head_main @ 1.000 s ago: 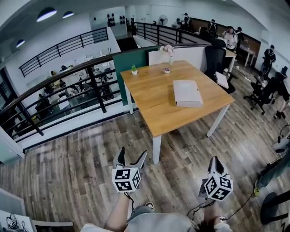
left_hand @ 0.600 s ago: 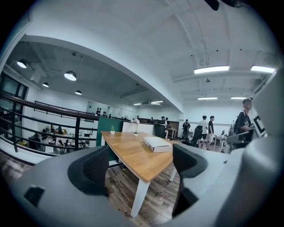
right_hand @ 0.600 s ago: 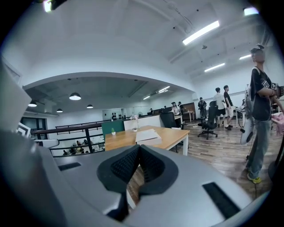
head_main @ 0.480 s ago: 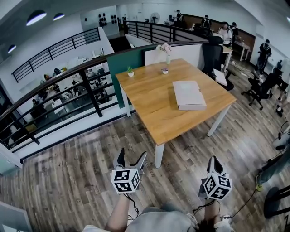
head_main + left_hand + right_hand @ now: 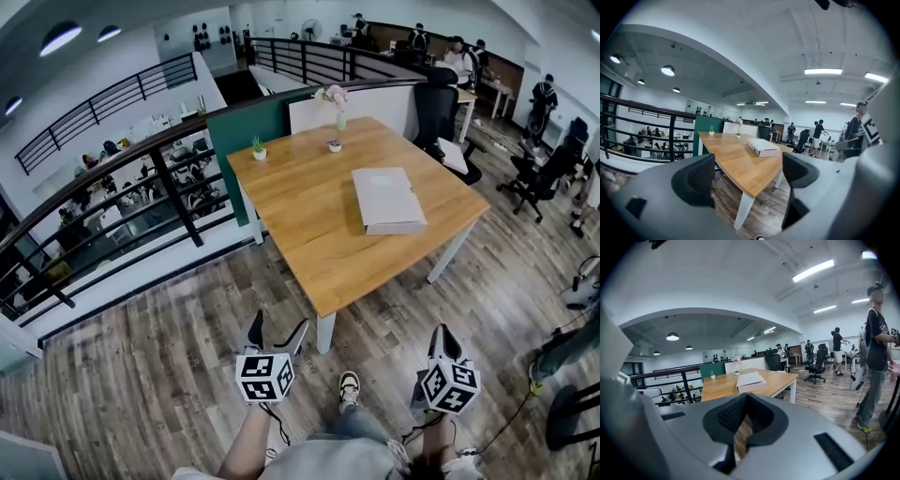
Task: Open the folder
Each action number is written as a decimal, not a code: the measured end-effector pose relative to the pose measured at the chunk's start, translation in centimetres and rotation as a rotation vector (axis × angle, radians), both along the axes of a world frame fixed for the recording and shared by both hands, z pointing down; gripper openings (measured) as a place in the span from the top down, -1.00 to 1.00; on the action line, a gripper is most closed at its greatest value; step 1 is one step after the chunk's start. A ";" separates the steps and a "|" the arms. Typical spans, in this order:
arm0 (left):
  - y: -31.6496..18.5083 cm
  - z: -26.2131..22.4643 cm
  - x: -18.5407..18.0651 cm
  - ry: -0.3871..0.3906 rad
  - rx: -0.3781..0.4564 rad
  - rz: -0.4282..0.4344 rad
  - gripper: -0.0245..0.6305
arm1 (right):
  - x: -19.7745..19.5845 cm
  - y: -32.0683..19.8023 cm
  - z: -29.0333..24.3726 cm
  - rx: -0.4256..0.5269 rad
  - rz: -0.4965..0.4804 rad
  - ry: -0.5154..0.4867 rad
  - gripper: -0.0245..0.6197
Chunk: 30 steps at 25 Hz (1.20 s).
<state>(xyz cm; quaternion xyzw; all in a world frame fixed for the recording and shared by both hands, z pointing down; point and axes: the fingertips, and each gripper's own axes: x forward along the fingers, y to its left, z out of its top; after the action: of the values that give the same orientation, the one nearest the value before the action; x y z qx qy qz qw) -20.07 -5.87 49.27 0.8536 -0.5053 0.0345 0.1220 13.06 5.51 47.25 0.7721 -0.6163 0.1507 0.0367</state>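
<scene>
Head view: apparently unopened folder (image 5: pixel 387 200) lies beyond reach, right of centre, so left hand-held gripper (image 5: pixel 276 331) hangs spread, right hand-held gripper (image 5: pixel 444 341) closed empty.

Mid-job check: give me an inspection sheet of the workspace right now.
Surface: wooden table, mostly bare.
Job's things: folder lies flat and closed on the table's right half.
Clutter: potted plant, small pot and flower vase along the far edge, apart from the folder.
Grippers: left gripper open, empty; right gripper shut, empty; both short of the table.
Cables: cable on floor by right gripper.
Surroundings: railing left, office chairs and people beyond.
</scene>
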 end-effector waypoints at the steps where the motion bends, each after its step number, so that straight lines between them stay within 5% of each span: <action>1: -1.0 -0.1 0.4 -0.004 0.003 0.003 -0.46 | 0.4 -1.0 0.1 0.002 0.002 -0.003 0.92; 17: -17.7 -2.2 8.8 -0.018 0.012 -0.027 -0.46 | 8.6 -19.5 -2.1 0.017 -0.051 -0.004 0.92; 30: -26.1 -2.0 15.5 -0.052 -0.010 0.001 -0.46 | 15.0 -28.6 -1.7 -0.005 -0.059 -0.018 0.92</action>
<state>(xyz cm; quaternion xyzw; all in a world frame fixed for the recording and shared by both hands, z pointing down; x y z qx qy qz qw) -4.54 -31.99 47.23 0.8522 -0.5075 0.0591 0.1130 28.02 -23.08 45.53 0.7519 -0.6389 0.1579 0.0376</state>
